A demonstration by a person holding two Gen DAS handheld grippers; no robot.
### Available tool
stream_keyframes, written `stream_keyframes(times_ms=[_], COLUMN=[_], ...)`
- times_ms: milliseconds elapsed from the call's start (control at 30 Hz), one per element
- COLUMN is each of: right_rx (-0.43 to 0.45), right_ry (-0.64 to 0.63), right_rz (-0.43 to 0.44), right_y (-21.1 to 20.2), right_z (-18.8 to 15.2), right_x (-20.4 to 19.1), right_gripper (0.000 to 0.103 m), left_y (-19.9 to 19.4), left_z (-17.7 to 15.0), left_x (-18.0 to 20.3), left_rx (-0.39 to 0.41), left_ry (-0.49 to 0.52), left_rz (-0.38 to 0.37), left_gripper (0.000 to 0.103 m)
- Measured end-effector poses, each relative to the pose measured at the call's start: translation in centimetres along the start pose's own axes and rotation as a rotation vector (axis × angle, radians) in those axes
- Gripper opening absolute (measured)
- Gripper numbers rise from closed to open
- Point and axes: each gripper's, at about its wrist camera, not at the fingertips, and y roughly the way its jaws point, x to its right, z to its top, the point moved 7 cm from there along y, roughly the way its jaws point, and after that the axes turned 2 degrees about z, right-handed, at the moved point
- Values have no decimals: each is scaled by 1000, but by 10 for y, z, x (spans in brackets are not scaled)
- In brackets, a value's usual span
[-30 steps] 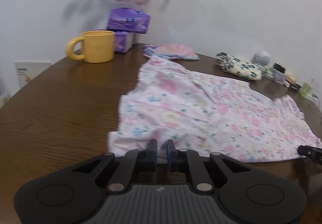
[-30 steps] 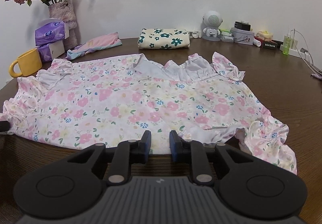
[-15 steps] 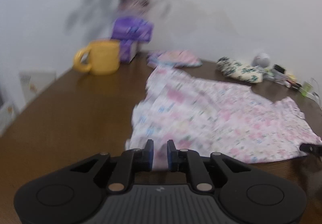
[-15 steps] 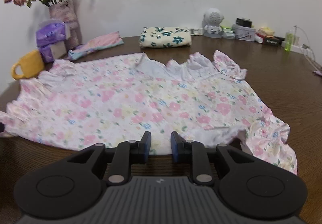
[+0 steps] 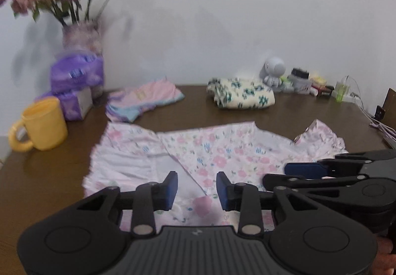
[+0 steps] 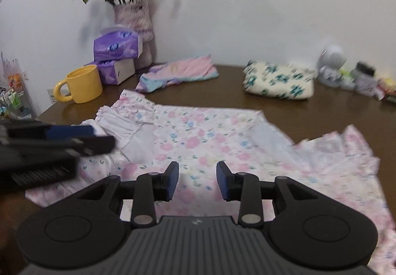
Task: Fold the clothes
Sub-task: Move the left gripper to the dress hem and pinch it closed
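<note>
Garment: floral dress (image 6: 210,136) lies on the wooden table (image 6: 334,111), left portion folded inward. Left gripper (image 5: 196,187) and right gripper (image 6: 197,181) hover spread, empty. Advise regripping at edges, square.

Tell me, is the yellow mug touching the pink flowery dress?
Apart. In the right wrist view, bare brown table shows between the yellow mug and the nearest ruffled edge of the pink flowery dress. The left wrist view shows the same gap.
</note>
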Motion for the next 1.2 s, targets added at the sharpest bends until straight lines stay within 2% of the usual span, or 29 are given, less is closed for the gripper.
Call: stream_keyframes(times_ms=[67, 333, 433, 867, 967, 1200], right_rx=[-13, -67, -84, -60, -59, -51], right_ry=[12, 62, 77, 71, 64, 62], right_rz=[10, 51, 60, -9, -22, -58], right_y=[9, 45, 56, 49, 48, 44], right_z=[-2, -10, -12, -19, -20, -22], right_x=[0, -1, -1, 19, 21, 33], right_gripper=[34, 34, 34, 31, 31, 30], left_y=[13, 38, 39, 38, 37, 36], left_z=[-9, -21, -23, -25, -25, -24], left_x=[-3, -12, -12, -34, -39, -50], left_rx=[-37, -88, -84, -85, -88, -106], left_ry=[-18, -30, -26, -112, -122, -165], left_rz=[-20, -18, -13, 14, 28, 16], left_gripper=[24, 22, 22, 20, 12, 6])
